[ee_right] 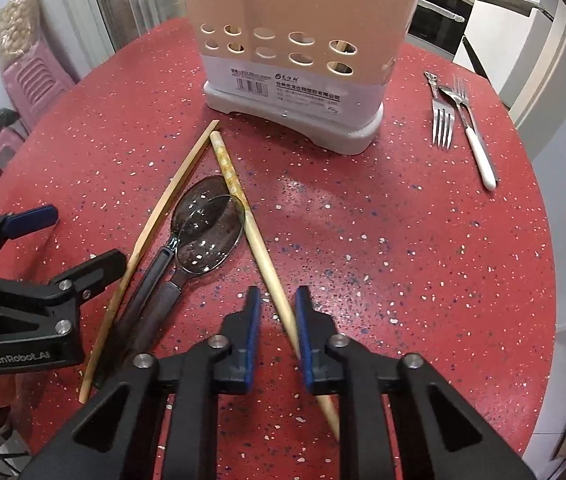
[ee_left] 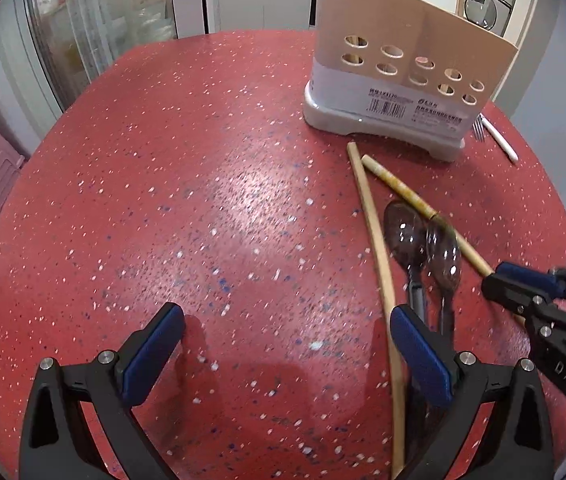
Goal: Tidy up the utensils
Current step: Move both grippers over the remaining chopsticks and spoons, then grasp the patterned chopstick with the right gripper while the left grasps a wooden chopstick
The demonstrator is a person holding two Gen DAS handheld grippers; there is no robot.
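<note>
Right gripper is low over the near part of the red table, its jaws pinched in narrow on the speckled chopstick: the stick runs up between the blue pads, pressed against the right-hand one, and out toward the holder. The left wrist view backs it up, with that gripper clamped around the stick's lower end. The holder, beige with oval holes and a grey base, stands upright at the far edge of the table, a few handles poking out of its top. The chopstick's far tip lies just in front of that base, almost meeting the tip of the plain chopstick, so the pair makes a V opening toward the near edge. Inside the V lie two dark see-through spoons, bowls overlapping, handles pointing to the near edge. Left gripper is spread wide and released, nothing between its pads, above bare table left of the V; the plain chopstick passes right by its right-hand pad, and whether they touch I cannot tell. Over by the right edge, well apart from all this, lie a steel fork and a white-handled piece side by side.
</note>
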